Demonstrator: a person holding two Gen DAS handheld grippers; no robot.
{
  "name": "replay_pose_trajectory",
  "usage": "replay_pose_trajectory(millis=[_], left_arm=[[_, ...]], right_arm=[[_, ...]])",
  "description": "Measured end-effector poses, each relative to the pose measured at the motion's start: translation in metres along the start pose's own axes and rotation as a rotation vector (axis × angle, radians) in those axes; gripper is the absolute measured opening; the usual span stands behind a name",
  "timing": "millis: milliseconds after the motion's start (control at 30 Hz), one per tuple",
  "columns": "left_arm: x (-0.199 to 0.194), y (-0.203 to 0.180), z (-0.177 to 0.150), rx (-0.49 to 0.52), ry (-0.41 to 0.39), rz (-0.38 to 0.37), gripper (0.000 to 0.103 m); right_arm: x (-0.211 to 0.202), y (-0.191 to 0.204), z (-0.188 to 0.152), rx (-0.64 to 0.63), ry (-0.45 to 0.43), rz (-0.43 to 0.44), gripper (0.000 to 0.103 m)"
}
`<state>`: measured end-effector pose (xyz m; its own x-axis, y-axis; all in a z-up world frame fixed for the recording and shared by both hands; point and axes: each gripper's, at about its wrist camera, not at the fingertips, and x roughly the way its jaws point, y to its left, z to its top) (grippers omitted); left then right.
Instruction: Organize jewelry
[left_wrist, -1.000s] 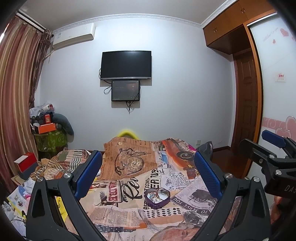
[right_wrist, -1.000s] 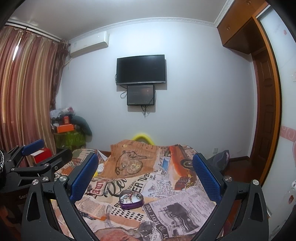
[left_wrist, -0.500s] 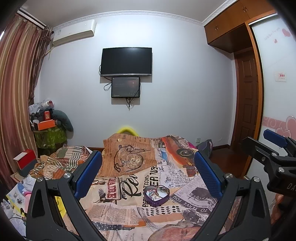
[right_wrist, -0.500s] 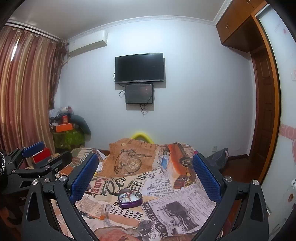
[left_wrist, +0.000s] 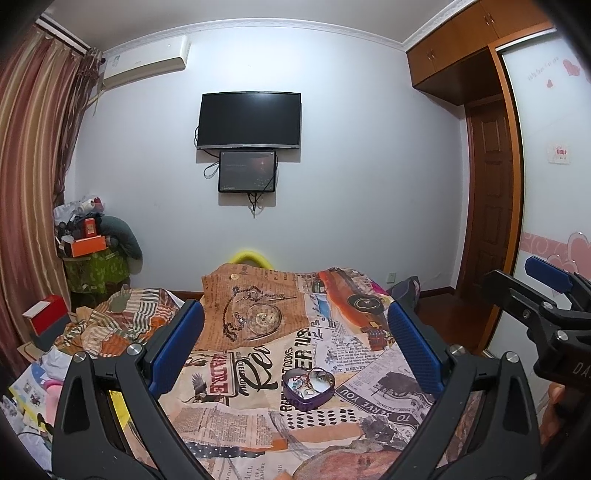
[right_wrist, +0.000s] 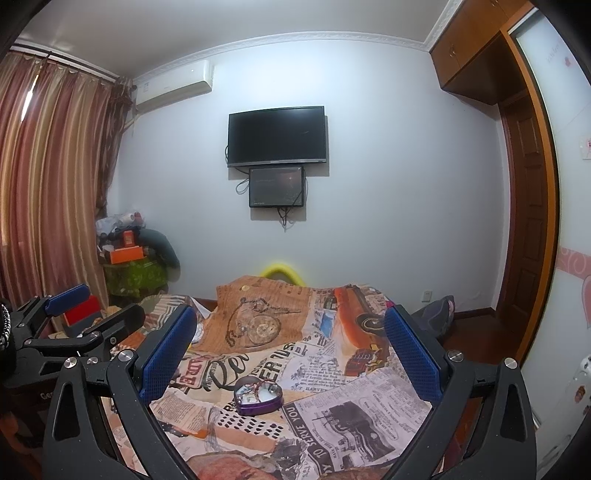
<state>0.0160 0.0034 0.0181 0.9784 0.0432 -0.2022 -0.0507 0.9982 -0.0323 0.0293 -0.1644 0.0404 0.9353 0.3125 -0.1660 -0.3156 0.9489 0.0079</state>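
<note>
Purple heart-shaped tin of jewelry (left_wrist: 308, 384) on newspaper-print bedspread (left_wrist: 258, 369), unmoved; both cameras tilted slightly since earlier; left gripper (left_wrist: 295, 347) and right gripper (right_wrist: 291, 349) jaws apart, empty.

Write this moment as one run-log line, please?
left gripper: open, empty | right gripper: open, empty | heart-shaped tin: on bed, lidless, holding jewelry

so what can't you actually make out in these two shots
- Jewelry in the heart-shaped tin: too small in both wrist views to tell pieces apart.
- Tin's lid: not seen in either view.
- Bed's near edge: hidden by the left gripper and right gripper, both open.
- Pile on the green stand, left wrist view: too small and cluttered to name.
</note>
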Motion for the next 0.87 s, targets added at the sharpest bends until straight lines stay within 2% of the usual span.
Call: replay_pose_trajectory(millis=[867], left_arm=[[0.0055,0.0027,-0.0038,-0.026,0.010,-0.008,0.102]], right_arm=[[0.0051,-0.0029,-0.0019,0.006,0.011,-0.006,0.101]])
